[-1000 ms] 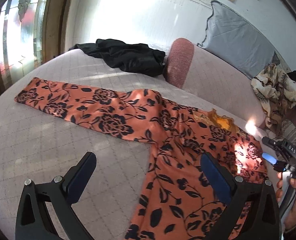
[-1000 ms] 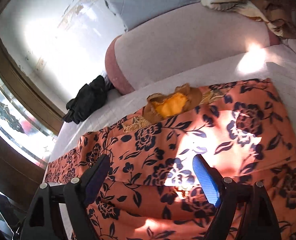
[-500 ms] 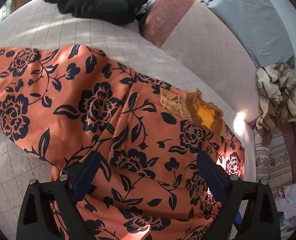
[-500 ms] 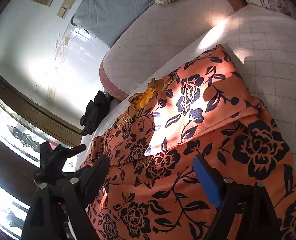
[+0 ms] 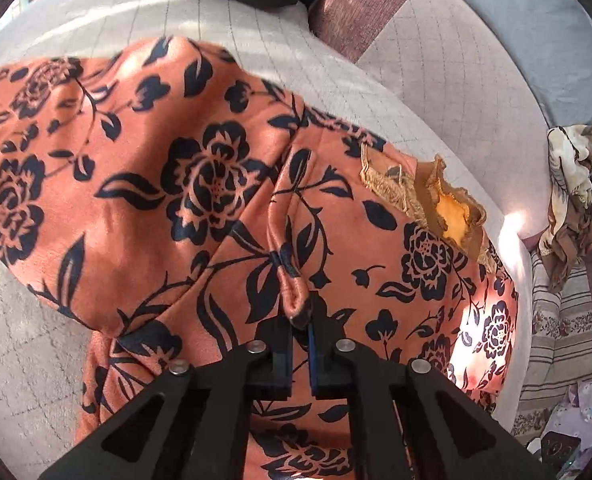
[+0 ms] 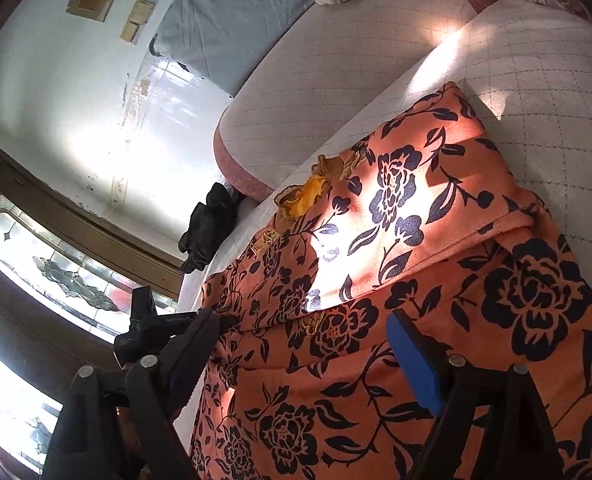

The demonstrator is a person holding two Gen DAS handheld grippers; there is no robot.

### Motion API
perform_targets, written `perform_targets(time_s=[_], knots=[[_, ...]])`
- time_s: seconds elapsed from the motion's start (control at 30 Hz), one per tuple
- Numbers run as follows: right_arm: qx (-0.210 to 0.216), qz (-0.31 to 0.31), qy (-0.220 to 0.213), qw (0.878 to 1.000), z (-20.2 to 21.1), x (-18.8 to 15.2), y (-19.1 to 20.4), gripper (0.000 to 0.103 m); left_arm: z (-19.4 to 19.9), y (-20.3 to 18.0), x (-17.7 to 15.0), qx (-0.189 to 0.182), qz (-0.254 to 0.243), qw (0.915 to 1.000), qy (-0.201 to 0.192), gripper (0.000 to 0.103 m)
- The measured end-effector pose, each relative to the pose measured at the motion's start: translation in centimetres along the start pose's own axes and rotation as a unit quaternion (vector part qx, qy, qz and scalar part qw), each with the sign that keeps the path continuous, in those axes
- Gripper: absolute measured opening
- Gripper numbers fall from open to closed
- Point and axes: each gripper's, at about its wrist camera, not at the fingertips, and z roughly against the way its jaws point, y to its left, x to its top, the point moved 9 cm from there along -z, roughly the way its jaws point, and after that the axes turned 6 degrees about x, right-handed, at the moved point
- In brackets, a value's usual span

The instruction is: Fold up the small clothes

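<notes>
Left gripper [image 5: 299, 326] pinches floral garment [image 5: 200, 184]; right gripper [image 6: 304, 344] (its own view) gapes.

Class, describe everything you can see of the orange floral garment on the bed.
The orange floral garment is soft cloth printed with dark roses and leaves, with yellow lining and gold trim at its opening. It lies rumpled on the quilted bed, partly sunlit. The left claw pinches a raised fold; the right claw hovers open above it.

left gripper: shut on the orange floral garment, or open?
Shut. The left gripper has its jaws nearly together, pinching a raised ridge of the orange floral garment between them.
</notes>
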Motion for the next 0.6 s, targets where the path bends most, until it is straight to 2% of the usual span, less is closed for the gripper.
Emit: perform_targets(time_s=[0.13,0.17,0.23,0.3,0.47,0.6], knots=[[-0.008,-0.006,-0.007,1.000,0.3,0.3,-0.7,0.087,4.9,-1.3,-0.7,-0.017,-0.015,0.9963,-0.083,0.005],[-0.011,-0.008,-0.010,1.000,0.5,0.5,-0.9,0.087,4.9,-1.3,-1.5,-0.011,-0.021,0.9959,-0.087,0.005],[-0.014,-0.012,-0.017,1.000,0.7,0.8,-1.2,0.087,3.3,0.0,-2.8,0.015,-0.018,0.9972,-0.072,0.005],[-0.022,-0.014,-0.024,0.999,1.0,1.2,-1.7,0.087,1.1,1.7,-3.8,0.027,0.003,0.9989,-0.040,0.005],[-0.043,-0.033,-0.058,0.997,3.3,3.2,-3.2,0.088,0.8,2.1,-3.6,0.013,0.003,0.9990,-0.043,0.006],[-0.010,-0.067,-0.054,0.996,3.2,6.5,-2.8,0.089,0.7,2.3,-3.7,-0.003,0.007,0.9992,-0.039,0.006]])
